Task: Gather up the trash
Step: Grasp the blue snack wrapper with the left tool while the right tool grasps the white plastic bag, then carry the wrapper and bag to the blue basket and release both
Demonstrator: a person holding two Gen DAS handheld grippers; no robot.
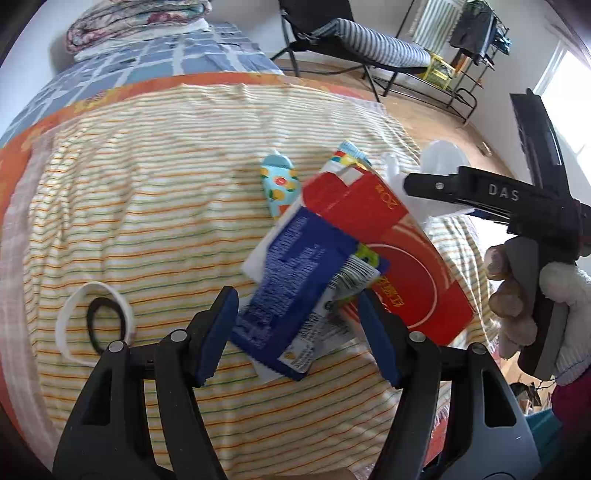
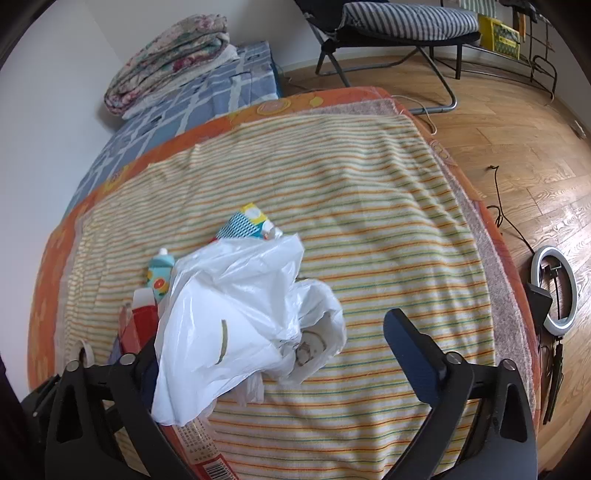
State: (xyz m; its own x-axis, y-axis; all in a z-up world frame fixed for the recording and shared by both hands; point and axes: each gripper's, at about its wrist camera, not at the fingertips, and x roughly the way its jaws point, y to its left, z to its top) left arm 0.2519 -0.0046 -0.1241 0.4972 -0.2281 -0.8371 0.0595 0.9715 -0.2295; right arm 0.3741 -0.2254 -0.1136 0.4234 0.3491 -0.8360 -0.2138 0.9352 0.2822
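Blue-padded and spread apart, your left gripper [image 1: 299, 332] hangs over the striped blanket [image 1: 147, 192] with a blue snack wrapper [image 1: 291, 280] lying between its fingers; the right pad looks close to the wrapper's printed edge, but you cannot tell from the left wrist view whether either pad presses on it. Under the wrapper and just beyond it lies a flattened red carton [image 1: 402, 258], and beyond the carton, further up the blanket, sit a small fruit-printed pouch [image 1: 279, 188] and a colourful patterned box [image 1: 351, 155]. Left of the wrapper, near your left finger, a white band [image 1: 74, 306] curls around a black hair tie [image 1: 103, 321]. To the right of the carton your other hand [image 1: 517, 295], in a white sleeve, holds the right gripper [image 2: 291, 354]. In the right wrist view its jaws stand wide, with a crumpled white plastic bag [image 2: 236, 317] draped over the left finger and hiding its pad, so whether the bag is pinched is not clear; the right finger [image 2: 413, 354] is bare. The bag lies on the blanket beside the carton [image 2: 140, 325], with the pouch [image 2: 159, 277] and the patterned box [image 2: 247, 221] beyond it. Further off are a folded quilt [image 2: 173, 55] and a folding chair [image 2: 388, 33].
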